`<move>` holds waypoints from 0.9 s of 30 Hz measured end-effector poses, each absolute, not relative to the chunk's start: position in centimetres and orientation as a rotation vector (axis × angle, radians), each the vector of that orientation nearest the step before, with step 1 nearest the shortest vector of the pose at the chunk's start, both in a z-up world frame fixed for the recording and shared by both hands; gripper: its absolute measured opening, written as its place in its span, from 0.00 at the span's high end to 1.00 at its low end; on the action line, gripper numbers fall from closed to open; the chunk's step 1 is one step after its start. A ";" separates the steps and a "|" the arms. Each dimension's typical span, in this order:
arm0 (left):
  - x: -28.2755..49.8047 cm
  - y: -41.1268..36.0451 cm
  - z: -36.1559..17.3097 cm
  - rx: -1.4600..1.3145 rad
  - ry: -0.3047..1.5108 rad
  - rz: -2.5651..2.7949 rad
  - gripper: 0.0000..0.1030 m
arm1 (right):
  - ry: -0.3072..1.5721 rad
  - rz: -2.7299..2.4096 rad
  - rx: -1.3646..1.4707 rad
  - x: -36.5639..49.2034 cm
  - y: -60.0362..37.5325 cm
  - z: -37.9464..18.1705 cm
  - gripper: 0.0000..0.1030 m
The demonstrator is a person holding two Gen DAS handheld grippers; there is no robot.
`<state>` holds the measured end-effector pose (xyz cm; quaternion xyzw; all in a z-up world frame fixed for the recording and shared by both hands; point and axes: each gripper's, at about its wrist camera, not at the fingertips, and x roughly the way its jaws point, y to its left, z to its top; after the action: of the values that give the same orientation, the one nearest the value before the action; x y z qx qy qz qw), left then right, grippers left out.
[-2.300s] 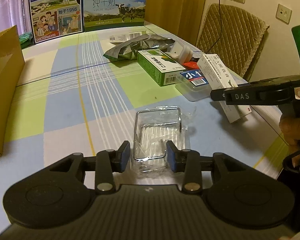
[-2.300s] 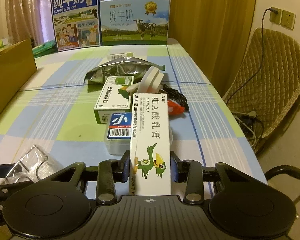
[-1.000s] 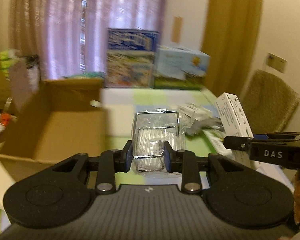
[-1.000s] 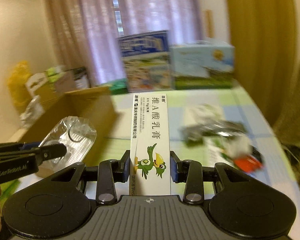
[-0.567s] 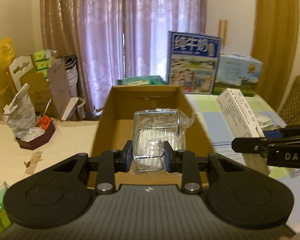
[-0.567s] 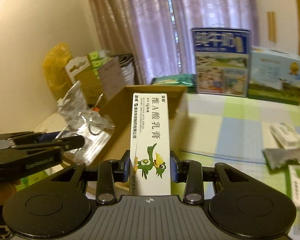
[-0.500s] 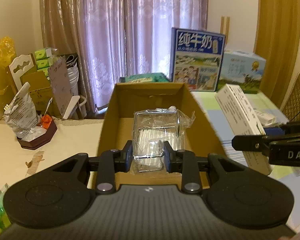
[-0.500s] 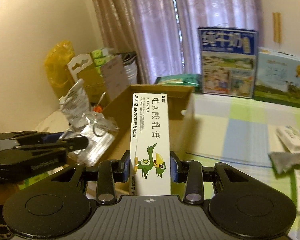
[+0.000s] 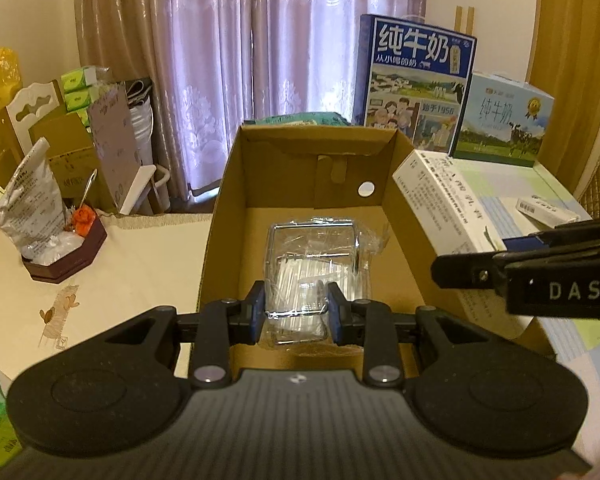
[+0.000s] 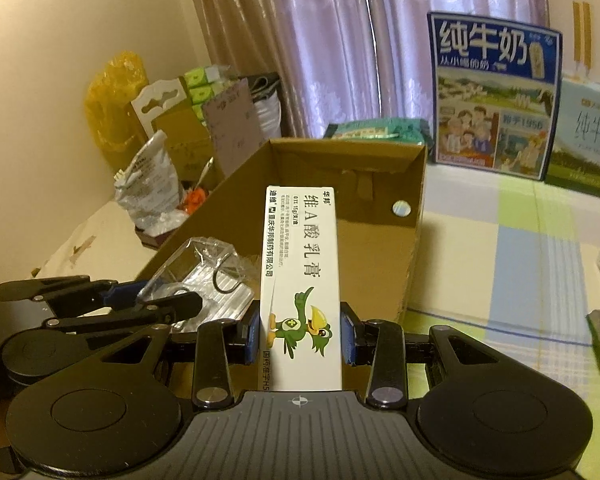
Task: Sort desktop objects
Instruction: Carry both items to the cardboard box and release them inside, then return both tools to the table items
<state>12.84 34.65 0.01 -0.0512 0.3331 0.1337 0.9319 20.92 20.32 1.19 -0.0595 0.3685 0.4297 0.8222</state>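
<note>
Lilac curtains [image 9: 236, 60] hang at twelve o'clock behind a counter [image 10: 520, 264] spread with a green, blue and white checked cloth. An open cardboard box [image 9: 220, 232] fills the middle of the left wrist view, brown walls up, a round hole in its far wall.

The left gripper [image 9: 296, 312] is clamped on a clear plastic packet [image 9: 320, 256] with a wire frame inside, and holds it over the box's open top, above the bare cardboard floor. Whether the packet touches that floor, I cannot tell.

Over at three o'clock in that view comes the right gripper [image 9: 500, 264], its black fingers [image 9: 472, 270] closed on a long white medicine carton [image 9: 436, 204]. From its own camera, the right gripper [image 10: 300, 332] pinches that medicine carton [image 10: 300, 264] near its lower end, green bird print facing up, and the carton points at twelve o'clock toward the cardboard box [image 10: 412, 240], its far end over the box's open top.

In the right wrist view the left gripper [image 10: 148, 300] sits at nine o'clock with the packet [image 10: 204, 276] in its grip.

Two milk cartons stand beyond the box at one o'clock, a blue one [image 9: 416, 76] and a pale one [image 9: 500, 120]. A small white box [image 9: 544, 208] lies on the cloth at three o'clock.
</note>
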 end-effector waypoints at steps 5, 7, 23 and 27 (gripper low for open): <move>13.1 35.0 -0.8 -0.108 0.685 0.281 0.73 | 0.805 0.908 -0.128 21.2 20.5 0.1 0.66; 12.9 35.1 -0.7 -0.112 0.675 0.286 0.73 | 0.809 0.906 -0.130 21.3 20.6 -0.1 0.66; 10.3 34.8 1.6 -0.130 0.607 0.313 0.68 | 0.797 0.909 -0.103 21.1 20.2 0.2 0.51; 9.6 34.3 2.1 -0.145 0.599 0.317 0.67 | 0.757 0.906 -0.067 20.7 18.6 1.9 0.48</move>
<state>9.62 34.28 2.10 -0.0711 0.2936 0.1554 0.9405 20.75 18.65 1.88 -0.0315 0.3569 0.4269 0.8303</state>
